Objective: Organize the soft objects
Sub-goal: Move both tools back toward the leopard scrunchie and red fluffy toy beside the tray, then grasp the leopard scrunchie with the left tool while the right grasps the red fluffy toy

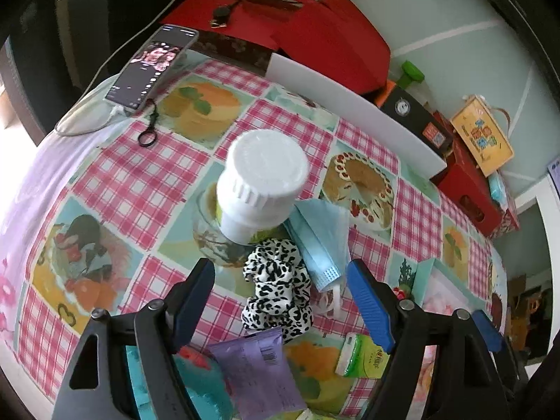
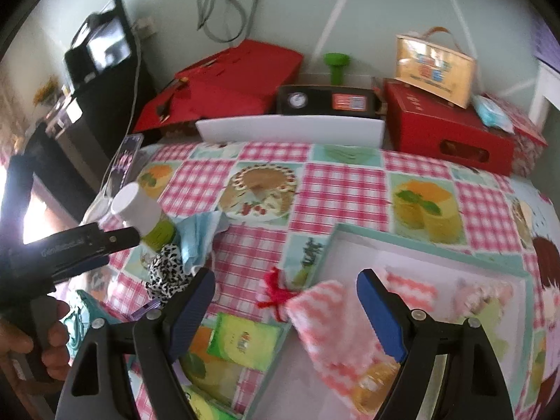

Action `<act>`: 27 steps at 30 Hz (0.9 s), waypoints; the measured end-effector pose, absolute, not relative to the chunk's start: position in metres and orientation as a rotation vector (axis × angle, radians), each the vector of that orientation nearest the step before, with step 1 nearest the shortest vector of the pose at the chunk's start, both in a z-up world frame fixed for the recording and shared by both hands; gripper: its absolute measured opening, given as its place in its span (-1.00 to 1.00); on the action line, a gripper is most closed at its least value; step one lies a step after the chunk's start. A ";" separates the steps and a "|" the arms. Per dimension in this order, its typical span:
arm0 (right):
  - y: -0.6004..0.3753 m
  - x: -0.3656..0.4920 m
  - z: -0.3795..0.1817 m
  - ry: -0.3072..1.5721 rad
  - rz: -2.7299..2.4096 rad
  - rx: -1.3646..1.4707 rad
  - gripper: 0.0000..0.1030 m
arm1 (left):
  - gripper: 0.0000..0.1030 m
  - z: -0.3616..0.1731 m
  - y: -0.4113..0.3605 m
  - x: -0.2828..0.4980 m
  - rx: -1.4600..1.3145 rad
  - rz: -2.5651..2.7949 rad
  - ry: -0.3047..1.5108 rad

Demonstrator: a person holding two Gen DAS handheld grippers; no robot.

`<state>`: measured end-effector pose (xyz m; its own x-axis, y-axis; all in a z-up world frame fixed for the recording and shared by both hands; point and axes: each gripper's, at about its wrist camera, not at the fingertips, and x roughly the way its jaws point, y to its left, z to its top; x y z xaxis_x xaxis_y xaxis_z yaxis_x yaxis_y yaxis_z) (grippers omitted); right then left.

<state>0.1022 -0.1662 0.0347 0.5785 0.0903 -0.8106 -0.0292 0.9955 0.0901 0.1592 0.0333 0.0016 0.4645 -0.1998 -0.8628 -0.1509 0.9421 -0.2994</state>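
A black-and-white leopard scrunchie (image 1: 280, 287) lies on the checked tablecloth (image 1: 133, 182), beside a light blue face mask (image 1: 322, 241). My left gripper (image 1: 280, 266) hovers open over the scrunchie, its blue pads wide of it on both sides. The right wrist view shows a pink-and-white knitted pouch (image 2: 329, 318) with a red yarn tie, lying at the left edge of a teal-rimmed tray (image 2: 434, 241). Above it my right gripper (image 2: 285, 276) is open and does not touch the pouch. The left gripper (image 2: 115, 241) shows at the left of this view, near the scrunchie (image 2: 168, 269).
A white-capped bottle (image 1: 262, 182) stands just behind the scrunchie and mask. A purple packet (image 1: 259, 374) and a green tissue pack (image 1: 360, 357) lie nearer me. A phone (image 1: 150, 66), a white bin (image 1: 350, 105) and red boxes (image 1: 332, 35) line the far edge.
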 end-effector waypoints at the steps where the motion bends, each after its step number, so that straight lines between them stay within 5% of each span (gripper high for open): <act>1: -0.161 0.105 0.032 0.958 0.083 0.056 0.65 | 0.51 0.000 0.031 0.160 -0.352 -0.035 1.099; 9: -0.135 0.121 0.004 1.001 0.170 -0.012 0.46 | 0.38 -0.019 0.021 0.168 -0.333 -0.050 1.150; 11: -0.131 0.123 -0.006 1.018 0.176 -0.031 0.38 | 0.21 -0.023 0.020 0.170 -0.320 -0.045 1.162; 27: -0.133 0.127 -0.032 1.076 0.172 -0.046 0.01 | 0.13 -0.040 0.003 0.177 -0.205 -0.052 1.211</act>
